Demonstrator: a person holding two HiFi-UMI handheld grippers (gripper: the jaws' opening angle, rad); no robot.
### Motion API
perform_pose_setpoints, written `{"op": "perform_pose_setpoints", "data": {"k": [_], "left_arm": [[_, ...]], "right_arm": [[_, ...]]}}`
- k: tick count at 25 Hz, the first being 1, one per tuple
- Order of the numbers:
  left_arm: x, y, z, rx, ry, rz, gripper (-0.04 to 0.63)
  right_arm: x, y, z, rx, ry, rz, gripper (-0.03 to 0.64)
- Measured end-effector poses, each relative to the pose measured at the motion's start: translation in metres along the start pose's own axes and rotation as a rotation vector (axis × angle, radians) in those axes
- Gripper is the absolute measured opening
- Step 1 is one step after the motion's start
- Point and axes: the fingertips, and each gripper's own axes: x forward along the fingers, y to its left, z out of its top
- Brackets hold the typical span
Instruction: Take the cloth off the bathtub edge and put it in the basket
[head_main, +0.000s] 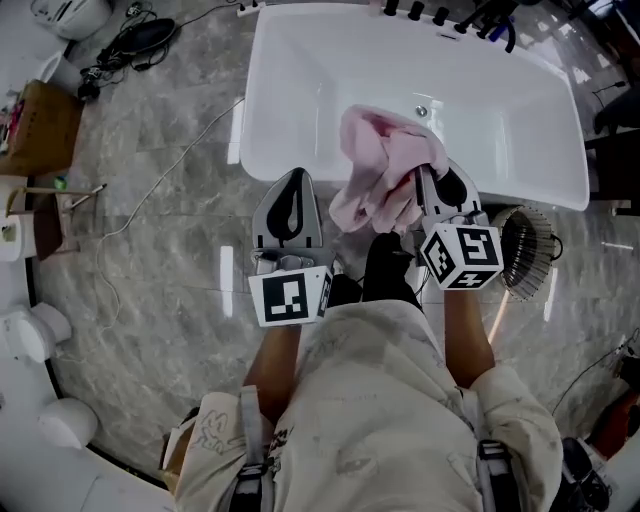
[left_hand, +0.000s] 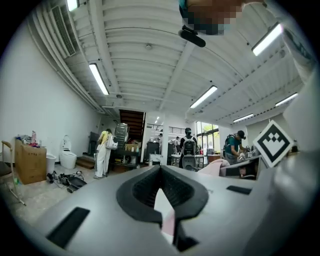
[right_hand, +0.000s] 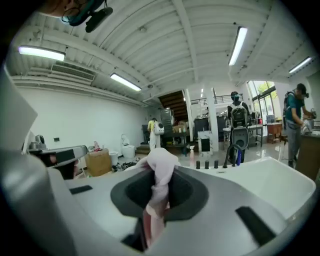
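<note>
head view: my right gripper (head_main: 422, 180) clenched on the pink cloth (head_main: 375, 165), held up over the bathtub (head_main: 262, 100); carrying now, next swing right and lower into the wire basket (head_main: 528, 250).

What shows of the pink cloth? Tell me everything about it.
The pink cloth looks like soft, towel-like fabric, plain and crumpled into loose folds. In the head view it is held up in a bunch over the basin of the white bathtub and appears to be off the tub's edge. The right gripper is shut on it. A fold is pinched between the jaws, a lump bulges above them and a tail trails below.
</note>
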Motion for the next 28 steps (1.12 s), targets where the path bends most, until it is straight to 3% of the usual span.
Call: {"op": "perform_pose_setpoints", "data": {"k": [6, 11, 28], "left_arm": [[0.016, -0.036, 0.036, 0.009, -0.066, -0.109, 0.003], [0.031, -0.074, 0.055, 0.015, -0.092, -0.206, 0.003], [0.112, -0.231, 0.088, 0.051, -0.133, -0.517, 0.003]], "right_arm": [[-0.052, -0.032, 0.07, 0.009, -0.192, -0.132, 0.031], [-0.089, -0.063, 0.099, 0.004, -0.274, -0.235, 0.031], [-0.183, -0.2, 0.129, 0.014, -0.385, -0.565, 0.031]]}}
